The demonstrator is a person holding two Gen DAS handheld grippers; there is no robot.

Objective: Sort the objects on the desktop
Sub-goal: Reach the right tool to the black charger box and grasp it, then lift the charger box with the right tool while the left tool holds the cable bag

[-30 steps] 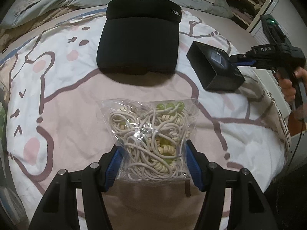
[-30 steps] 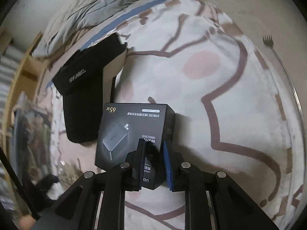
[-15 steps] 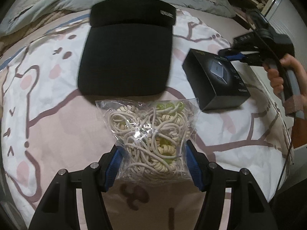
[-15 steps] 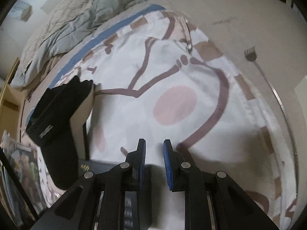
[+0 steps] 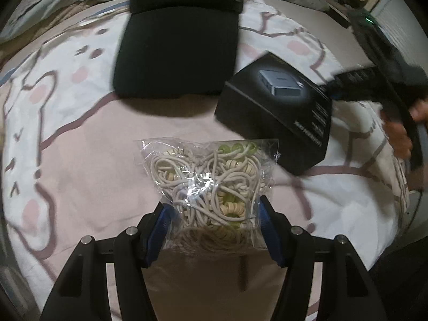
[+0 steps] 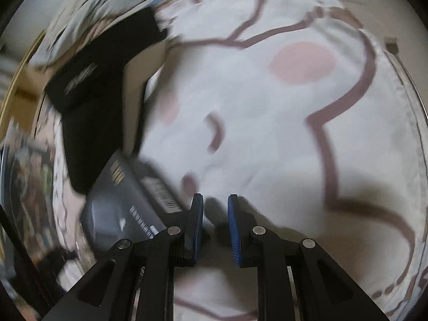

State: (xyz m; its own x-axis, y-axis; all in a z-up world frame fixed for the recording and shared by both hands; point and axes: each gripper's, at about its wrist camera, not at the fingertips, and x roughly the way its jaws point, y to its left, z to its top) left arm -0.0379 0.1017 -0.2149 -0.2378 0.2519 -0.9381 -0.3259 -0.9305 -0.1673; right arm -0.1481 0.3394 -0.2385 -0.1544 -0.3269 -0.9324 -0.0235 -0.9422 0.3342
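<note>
Bedding with a cartoon print [image 5: 80, 165] carries everything, so edges mean the bed's. The left gripper [image 5: 214, 224] pinches a clear plastic bag of cords and beads [image 5: 211, 184] between its blue pads, jaws about half spread, the bag's top poking beyond the fingertips; gripping the bulky lower part probably keeps the slack plastic from slipping. The black charger box [image 5: 278, 115] sits tilted just beside the black visor cap [image 5: 176, 48], toward the bed's right edge. The right gripper [image 6: 215, 206], seen from the left wrist at the box's right side, shows narrow jaws with nothing visible between them; the box [image 6: 125, 200] lies left of its left finger.
</note>
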